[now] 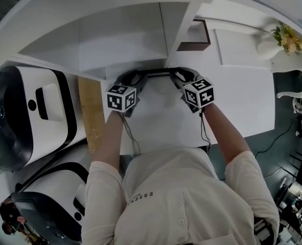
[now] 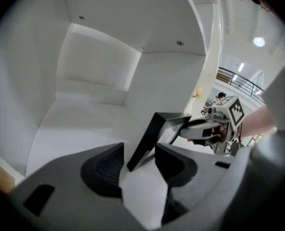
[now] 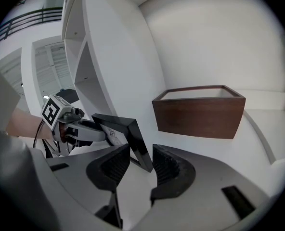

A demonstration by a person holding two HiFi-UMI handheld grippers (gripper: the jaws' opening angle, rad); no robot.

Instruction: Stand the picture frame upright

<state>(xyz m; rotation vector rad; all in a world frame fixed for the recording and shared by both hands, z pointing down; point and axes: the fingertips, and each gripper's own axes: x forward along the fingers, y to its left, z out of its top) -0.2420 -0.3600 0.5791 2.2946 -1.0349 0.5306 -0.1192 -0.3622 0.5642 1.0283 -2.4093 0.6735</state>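
Two claws, left claw [image 2: 139,164] and right claw [image 3: 141,163], are being held open, unclamped, astride the picture frame [image 3: 134,133] standing on the shelf [image 2: 84,124].

A home-style corner set up inside a large work hall, perhaps a lab. White shelving [image 1: 130,34] holds a black picture frame [image 3: 128,131] and a brown wooden box [image 3: 200,112], and a vase of flowers [image 1: 273,46] stands at the far right. Bulky white-and-black machines [image 1: 33,116] sit to the left. Beyond the shelving, a railed balcony [image 2: 241,78] runs under round ceiling lights [image 2: 259,41].
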